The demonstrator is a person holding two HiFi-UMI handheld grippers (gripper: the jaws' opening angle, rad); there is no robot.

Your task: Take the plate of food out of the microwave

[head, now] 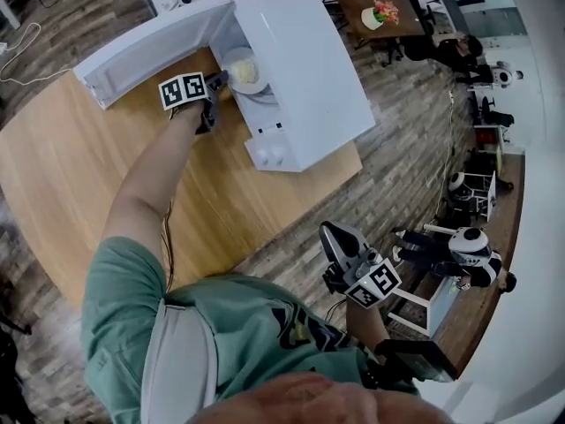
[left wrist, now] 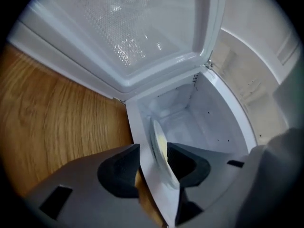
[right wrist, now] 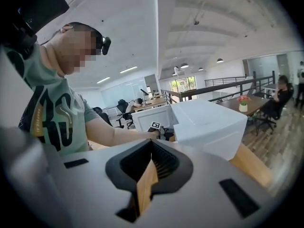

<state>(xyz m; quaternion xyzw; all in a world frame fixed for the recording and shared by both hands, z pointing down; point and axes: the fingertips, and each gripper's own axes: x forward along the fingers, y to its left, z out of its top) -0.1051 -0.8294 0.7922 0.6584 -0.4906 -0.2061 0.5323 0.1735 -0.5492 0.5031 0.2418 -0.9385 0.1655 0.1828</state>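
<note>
The white microwave [head: 305,78] stands on the wooden table [head: 71,166] with its door [head: 150,47] swung wide open to the left. Inside sits a white plate [head: 250,76] with pale yellow food [head: 244,69]. My left gripper [head: 216,85] is at the oven's mouth, jaws open. In the left gripper view the plate's rim [left wrist: 158,144] and the white front sill [left wrist: 154,184] lie between the open jaws of the left gripper [left wrist: 153,167]; the pads do not press on them. My right gripper [head: 330,230] hangs off the table near my body, shut and empty [right wrist: 151,167].
The open door [left wrist: 142,27] juts out over the table to the left of the cavity. The microwave's control knobs [head: 274,155] face the table's near edge. Beyond stand a dark table with a flower pot [head: 380,13], office chairs and white robots [head: 468,246].
</note>
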